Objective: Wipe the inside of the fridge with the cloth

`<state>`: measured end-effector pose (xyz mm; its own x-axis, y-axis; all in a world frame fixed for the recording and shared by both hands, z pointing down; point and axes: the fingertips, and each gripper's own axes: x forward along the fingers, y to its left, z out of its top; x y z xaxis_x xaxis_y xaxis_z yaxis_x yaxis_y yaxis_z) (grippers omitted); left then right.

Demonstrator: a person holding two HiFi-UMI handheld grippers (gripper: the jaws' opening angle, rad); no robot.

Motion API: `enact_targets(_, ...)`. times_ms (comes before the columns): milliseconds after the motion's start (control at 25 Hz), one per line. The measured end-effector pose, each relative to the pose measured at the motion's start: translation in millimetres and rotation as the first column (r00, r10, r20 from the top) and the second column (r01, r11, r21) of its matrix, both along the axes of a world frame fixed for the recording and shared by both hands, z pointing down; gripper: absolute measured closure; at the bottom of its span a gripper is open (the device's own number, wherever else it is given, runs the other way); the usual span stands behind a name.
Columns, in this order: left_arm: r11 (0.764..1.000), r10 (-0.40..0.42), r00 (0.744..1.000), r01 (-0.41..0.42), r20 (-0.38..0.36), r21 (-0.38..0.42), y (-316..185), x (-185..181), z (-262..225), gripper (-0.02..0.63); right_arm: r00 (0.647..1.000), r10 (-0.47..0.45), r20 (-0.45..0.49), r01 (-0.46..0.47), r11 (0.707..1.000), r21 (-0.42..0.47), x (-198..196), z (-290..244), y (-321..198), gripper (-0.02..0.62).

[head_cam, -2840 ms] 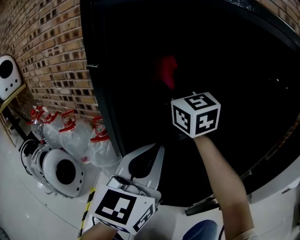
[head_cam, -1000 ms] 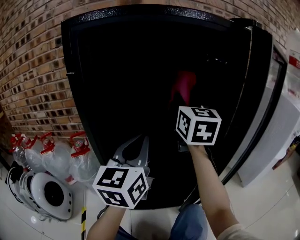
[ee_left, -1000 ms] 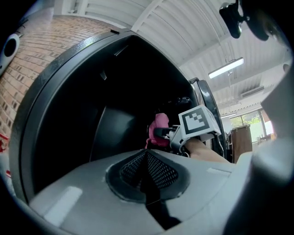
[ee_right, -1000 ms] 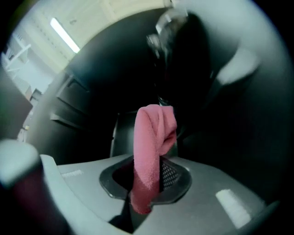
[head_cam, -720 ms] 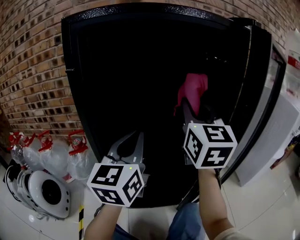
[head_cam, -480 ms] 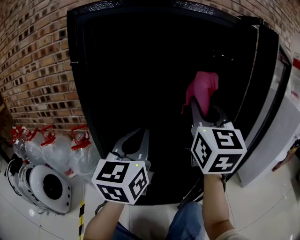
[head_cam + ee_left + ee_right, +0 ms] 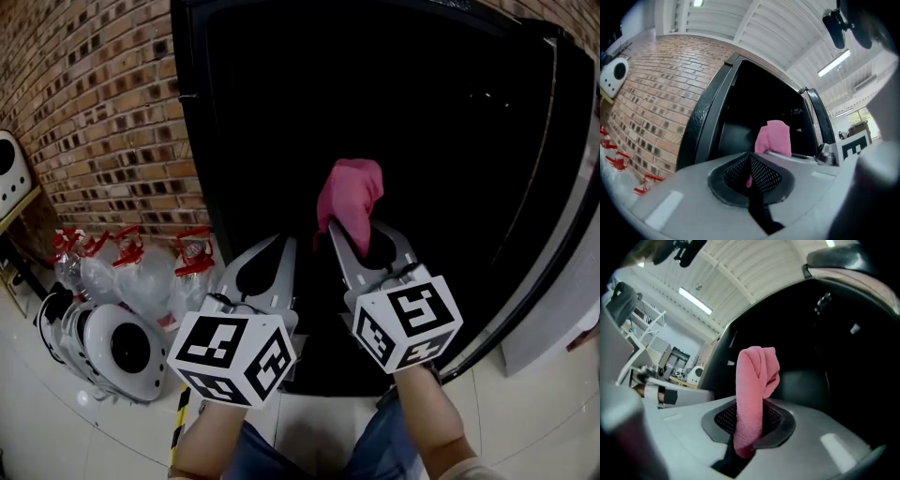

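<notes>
Poking up out of the right gripper (image 7: 354, 230), the pink cloth (image 7: 349, 199) is standing in a folded bunch. Its lower end is being pinched between the two fingers and its top is flopping over just past their tips. Looking along that gripper's own jaws, the cloth (image 7: 752, 394) is running straight down the middle. The dark mesh pads (image 7: 776, 417) are pressing on it from both sides, and the fingers are closing only as far as the fabric is letting them.

The cloth is hanging in front of the black opening of the fridge (image 7: 450, 112), on its near side.

Over on the left, the left gripper (image 7: 281, 246) is sitting alongside its partner, close but apart. Its fingers are drawn together and gripping nothing. In its own view the mesh pads (image 7: 764, 174) are meeting with only a sliver between them, and the cloth (image 7: 774, 138) is showing beyond them, farther off.

Nearest the camera, the two marker cubes, left (image 7: 232, 356) and right (image 7: 405, 322), are riding side by side.

Moving outward, a brick wall (image 7: 103, 103) is running along left of the fridge. Clear bags with red tops (image 7: 141, 267) are sitting at its foot, and a white round-fronted unit (image 7: 117, 347) is lying nearer on the pale floor (image 7: 56, 422).
</notes>
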<state>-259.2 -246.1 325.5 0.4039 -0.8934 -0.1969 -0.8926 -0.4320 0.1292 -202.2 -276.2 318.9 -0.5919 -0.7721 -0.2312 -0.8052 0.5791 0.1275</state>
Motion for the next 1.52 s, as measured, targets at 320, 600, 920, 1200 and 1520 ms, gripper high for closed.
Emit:
enact_targets(320,0.999,-0.047,0.999,0.047,0.014,0.013,17,-16,-9,0.597,0.975,-0.214,-0.065,0.212,0.977,-0.037,-75,38,-4,0.531)
enact_targets(600,0.999,-0.049,0.998,0.049,0.036,0.003,16,-19,-3,0.597,0.976,-0.205,-0.078,0.202,0.979,-0.039,-93,44,-26,0.531)
enact_targets(920,0.999,-0.046,0.998,0.046,0.035,-0.019,12,-18,7,0.597,0.988,-0.088,-0.130,0.082,0.995,-0.052,-89,37,-106,0.531)
enact_targets(1200,0.999,-0.011,0.998,0.013,0.055,-0.035,11,-8,15,0.597,0.987,0.017,-0.157,-0.027,0.998,-0.056,-88,34,-166,0.531)
enact_targets(1520,0.999,0.001,0.998,0.002,0.065,-0.052,7,-6,20,0.597,0.984,0.084,-0.157,-0.105,0.986,-0.130,-79,51,-208,0.531)
